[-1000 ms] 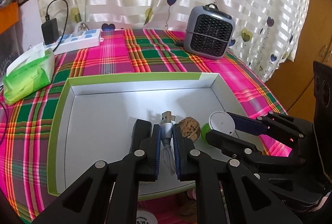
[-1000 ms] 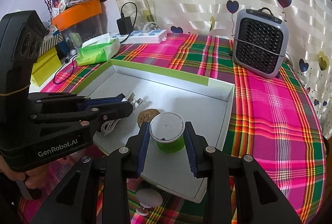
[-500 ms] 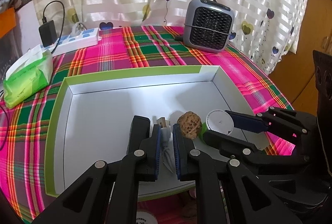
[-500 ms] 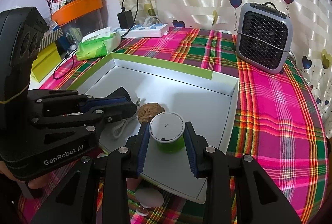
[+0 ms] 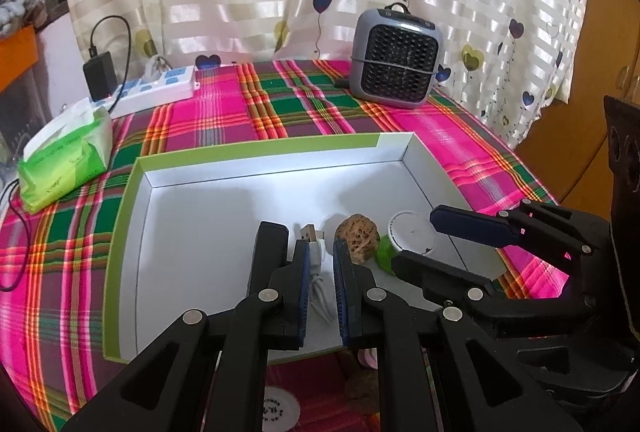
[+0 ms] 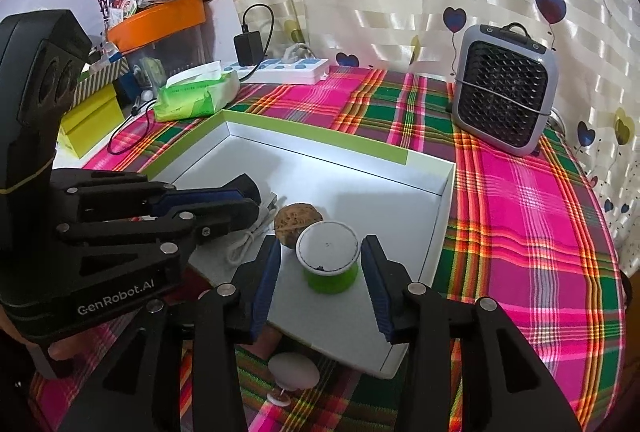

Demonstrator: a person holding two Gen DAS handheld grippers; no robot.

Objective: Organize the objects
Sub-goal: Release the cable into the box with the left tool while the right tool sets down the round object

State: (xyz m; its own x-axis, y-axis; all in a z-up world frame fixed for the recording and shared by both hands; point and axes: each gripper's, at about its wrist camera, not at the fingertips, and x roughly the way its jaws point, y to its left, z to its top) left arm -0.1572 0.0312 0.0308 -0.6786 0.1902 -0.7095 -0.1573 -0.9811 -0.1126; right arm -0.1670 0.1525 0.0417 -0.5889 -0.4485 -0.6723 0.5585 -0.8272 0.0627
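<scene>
A white tray with a green rim (image 5: 256, 152) (image 6: 316, 136) lies on the plaid cloth. In it a walnut (image 5: 357, 238) (image 6: 296, 218) sits between a white USB cable (image 5: 316, 260) (image 6: 248, 240) and a green jar with a white lid (image 5: 412, 238) (image 6: 328, 260). My left gripper (image 5: 320, 252) (image 6: 252, 200) is shut on the cable, low over the tray floor. My right gripper (image 6: 322, 244) (image 5: 448, 248) straddles the jar. Its jaws are opening, and both pads stand clear of the jar, which rests upright on the tray.
A grey fan heater (image 5: 396, 72) stands at the back right. A green tissue pack (image 5: 66, 168) and a white power strip (image 5: 156, 92) lie at the back left. A small white round object (image 6: 294, 372) sits in front of the tray. Boxes and an orange tub (image 6: 160, 18) crowd the far left.
The right gripper's jaws have spread away from the green jar, letting it go in the tray. The left gripper still holds the cable and has hardly moved.
</scene>
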